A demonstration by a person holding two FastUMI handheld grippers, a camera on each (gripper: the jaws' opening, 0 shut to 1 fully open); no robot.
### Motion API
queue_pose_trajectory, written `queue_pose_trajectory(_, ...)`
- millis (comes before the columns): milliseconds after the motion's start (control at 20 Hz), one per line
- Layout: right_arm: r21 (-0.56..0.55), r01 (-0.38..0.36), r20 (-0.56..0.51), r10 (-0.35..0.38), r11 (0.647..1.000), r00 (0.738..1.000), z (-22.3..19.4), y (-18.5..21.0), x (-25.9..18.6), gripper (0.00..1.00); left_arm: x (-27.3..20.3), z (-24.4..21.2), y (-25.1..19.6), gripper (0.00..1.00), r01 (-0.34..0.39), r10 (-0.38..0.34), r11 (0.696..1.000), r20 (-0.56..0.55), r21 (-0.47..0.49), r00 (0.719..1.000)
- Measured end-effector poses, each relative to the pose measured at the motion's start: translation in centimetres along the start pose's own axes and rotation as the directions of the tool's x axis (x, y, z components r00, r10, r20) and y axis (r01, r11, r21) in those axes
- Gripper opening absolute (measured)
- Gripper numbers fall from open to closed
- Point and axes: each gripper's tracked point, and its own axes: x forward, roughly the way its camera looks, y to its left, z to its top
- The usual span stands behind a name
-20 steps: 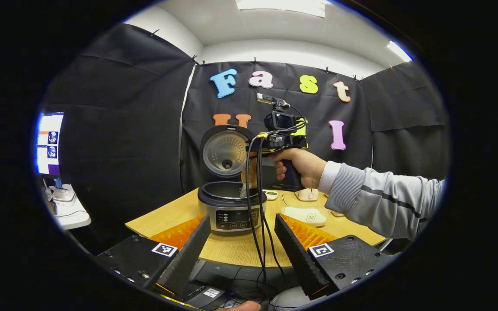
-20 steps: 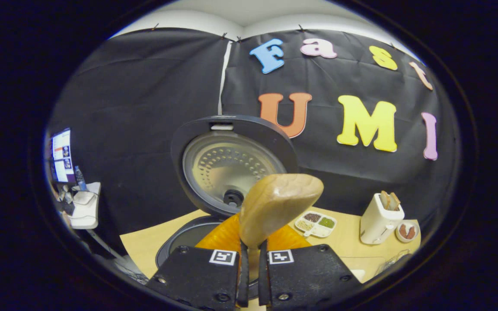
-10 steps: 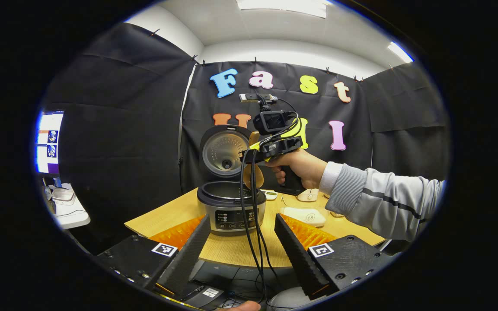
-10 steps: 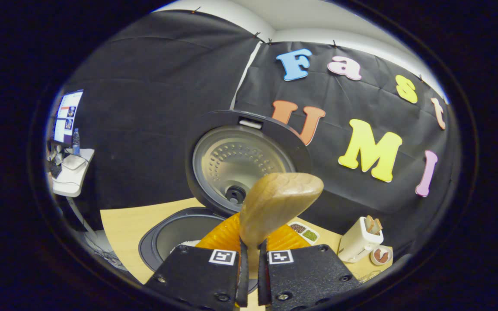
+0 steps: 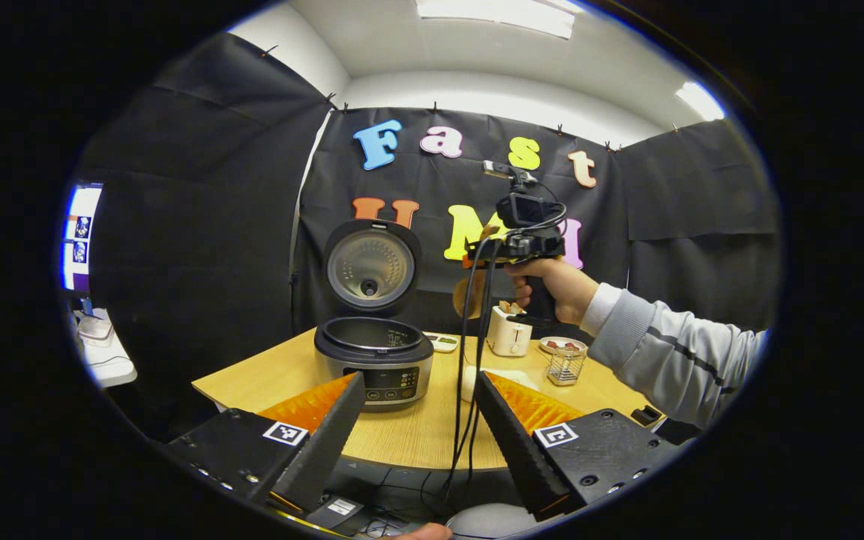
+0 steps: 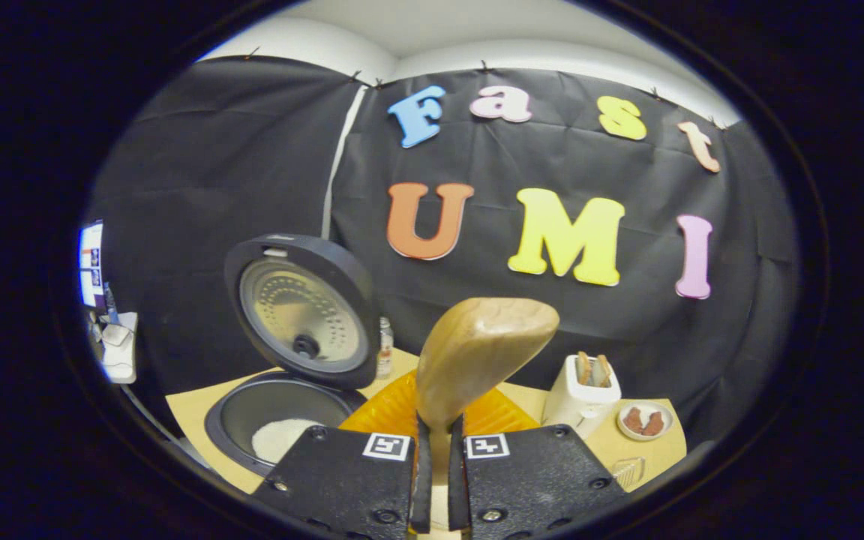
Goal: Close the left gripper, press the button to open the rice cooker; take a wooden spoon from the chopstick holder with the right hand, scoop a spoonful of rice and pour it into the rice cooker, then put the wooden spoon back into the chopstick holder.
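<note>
The rice cooker [image 5: 373,360] stands on the desk [image 5: 417,431] with its lid [image 5: 372,264] swung up at 12 o'clock of the pot. In the right gripper view the inner pot [image 6: 274,420] holds a low white heap of rice [image 6: 278,436] on its floor, toward the 6 o'clock side.

The right gripper [image 6: 432,480] has its jaws drawn almost together, both fingers pressing the handle of the wooden spoon [image 6: 477,356]. The spoon rises from between them with the back of its bowl toward the camera, so what lies in the bowl cannot be told. In the left gripper view that gripper [image 5: 526,225] is held in a hand [image 5: 552,285] with a grey sleeve [image 5: 672,360], up in the air at about 2 o'clock of the cooker and apart from it, the spoon's bowl hanging beneath it.

The left gripper [image 5: 421,427] has its jaws spread wide and holds nothing; the cooker shows between its fingers, farther off.

At 3 o'clock of the cooker stands a white holder [image 6: 578,397] with a few brown pieces sticking out of its top. Just beside that, a small dish [image 6: 643,420] carries reddish-brown bits. A divided tray [image 5: 443,343] lies behind the cooker, and a clear wire-like cup [image 5: 565,366] stands near the dish; its contents cannot be made out.
</note>
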Motion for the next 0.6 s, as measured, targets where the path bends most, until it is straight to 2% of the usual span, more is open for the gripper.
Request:
queue_pose_trajectory(250,0.114,0.102,-0.033,-0.099,0.988,0.995,-2.0,-10.5,-2.3,0.14,0.2,0.4,-1.5,0.94,0.02,-0.019,0.999,-0.008,0.031,1.0)
queue_pose_trajectory(300,0.133,0.126,-0.036,-0.123,0.983,0.992,-2.5,-12.8,-2.7,0.1,0.3,0.5,-1.7,0.94,0.018,-0.018,0.999,-0.01,0.033,1.0)
queue_pose_trajectory(350,0.144,0.14,-0.041,-0.135,0.98,0.99,-3.0,-14.5,-3.2,0.14,0.3,0.6,-1.8,0.94,0.016,-0.016,0.999,-0.011,0.035,1.0)
queue_pose_trajectory(400,0.153,0.156,-0.046,-0.151,0.976,0.987,-3.5,-16.2,-3.6,0.1,0.4,0.7,-1.9,0.94,0.014,-0.014,0.999,-0.011,0.034,1.0)
queue_pose_trajectory(450,0.16,0.176,-0.05,-0.17,0.971,0.984,-4.2,-17.9,-4.0,0.14,0.5,0.7,-2.1,0.94,0.014,-0.013,0.999,-0.015,0.033,1.0)
queue_pose_trajectory(500,0.162,0.197,-0.058,-0.19,0.967,0.98,-4.8,-19.5,-4.3,0.1,0.7,0.6,-2.2,0.94,0.012,-0.012,0.999,-0.018,0.032,1.0)
queue_pose_trajectory(550,0.165,0.216,-0.065,-0.208,0.962,0.976,-5.6,-21.0,-4.7,0.14,0.7,0.7,-2.3,0.94,0.011,-0.011,0.999,-0.02,0.032,1.0)
queue_pose_trajectory(600,0.172,0.235,-0.071,-0.226,0.957,0.972,-6.1,-22.4,-5.0,0.1,0.8,0.8,-2.5,0.94,0.011,-0.01,0.999,-0.02,0.034,1.0)
